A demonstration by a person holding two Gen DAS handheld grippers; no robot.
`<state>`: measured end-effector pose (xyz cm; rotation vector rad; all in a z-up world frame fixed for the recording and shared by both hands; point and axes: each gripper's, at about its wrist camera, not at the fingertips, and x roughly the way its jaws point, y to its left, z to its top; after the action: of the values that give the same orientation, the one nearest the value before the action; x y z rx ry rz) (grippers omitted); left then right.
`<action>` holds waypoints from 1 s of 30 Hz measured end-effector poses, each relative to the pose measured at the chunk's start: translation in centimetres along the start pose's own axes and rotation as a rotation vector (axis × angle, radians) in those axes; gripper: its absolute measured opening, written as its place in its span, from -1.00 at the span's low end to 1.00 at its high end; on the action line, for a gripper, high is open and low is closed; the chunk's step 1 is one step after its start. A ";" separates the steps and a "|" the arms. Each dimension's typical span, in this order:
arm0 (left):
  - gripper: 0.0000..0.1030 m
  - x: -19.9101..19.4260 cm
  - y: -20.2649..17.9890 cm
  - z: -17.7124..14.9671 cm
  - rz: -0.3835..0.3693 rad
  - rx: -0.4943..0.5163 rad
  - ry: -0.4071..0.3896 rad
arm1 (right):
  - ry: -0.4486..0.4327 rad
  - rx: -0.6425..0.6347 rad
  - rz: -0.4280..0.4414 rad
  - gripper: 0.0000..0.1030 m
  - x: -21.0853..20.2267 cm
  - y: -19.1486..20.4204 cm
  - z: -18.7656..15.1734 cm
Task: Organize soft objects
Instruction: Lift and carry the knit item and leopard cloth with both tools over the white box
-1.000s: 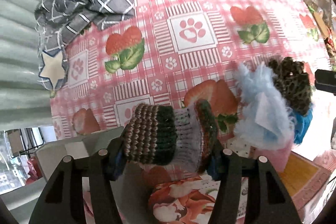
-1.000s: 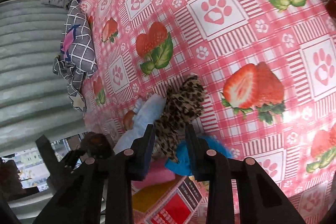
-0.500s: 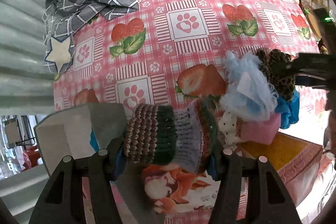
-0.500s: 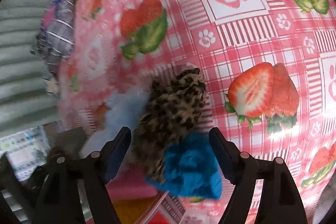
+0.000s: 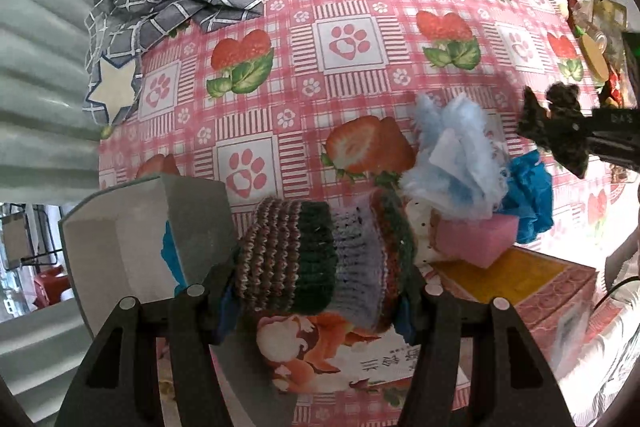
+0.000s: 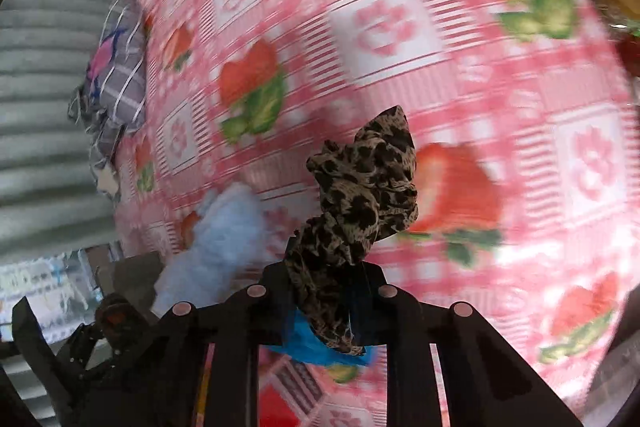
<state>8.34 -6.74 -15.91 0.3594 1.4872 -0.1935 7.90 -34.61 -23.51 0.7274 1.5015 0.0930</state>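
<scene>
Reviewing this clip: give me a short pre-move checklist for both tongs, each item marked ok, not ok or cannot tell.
1. Left tongs clamped on the knitted piece: ok.
2. Right tongs shut on the leopard-print cloth: ok.
3. Leopard-print cloth lifted off the pile: ok in the left view; a blue item sits by the fingers, snagged or not: cannot tell.
4. Grey bin open beside the left tongs: ok.
5. Right view sharp enough to aim: not ok, blurred.
</scene>
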 end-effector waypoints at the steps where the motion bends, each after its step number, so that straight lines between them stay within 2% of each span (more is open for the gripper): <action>1: 0.24 -0.2 -0.1 0.0 -0.002 0.002 -0.005 | -0.016 -0.002 -0.023 -0.58 -0.9 -0.7 -0.3; 6: 0.24 -1.9 -1.4 0.3 -0.015 0.038 -0.045 | -0.061 -0.005 -0.061 -0.58 -3.3 -2.0 -2.1; 16: 0.24 -5.7 -5.3 0.7 -0.076 0.120 -0.148 | -0.103 0.034 -0.034 -0.58 -6.2 -2.3 -5.7; 21: 0.24 -6.7 -5.9 -0.5 -0.098 0.134 -0.168 | -0.126 0.035 -0.040 -0.58 -7.7 -2.4 -7.9; 30: 0.25 -8.1 -4.7 -4.1 -0.107 0.130 -0.186 | -0.134 0.068 -0.049 -0.58 -8.8 -2.8 -11.9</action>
<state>2.23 -10.45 -8.63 0.3563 1.3142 -0.3997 -5.09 -36.60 -16.12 0.7370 1.3989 -0.0436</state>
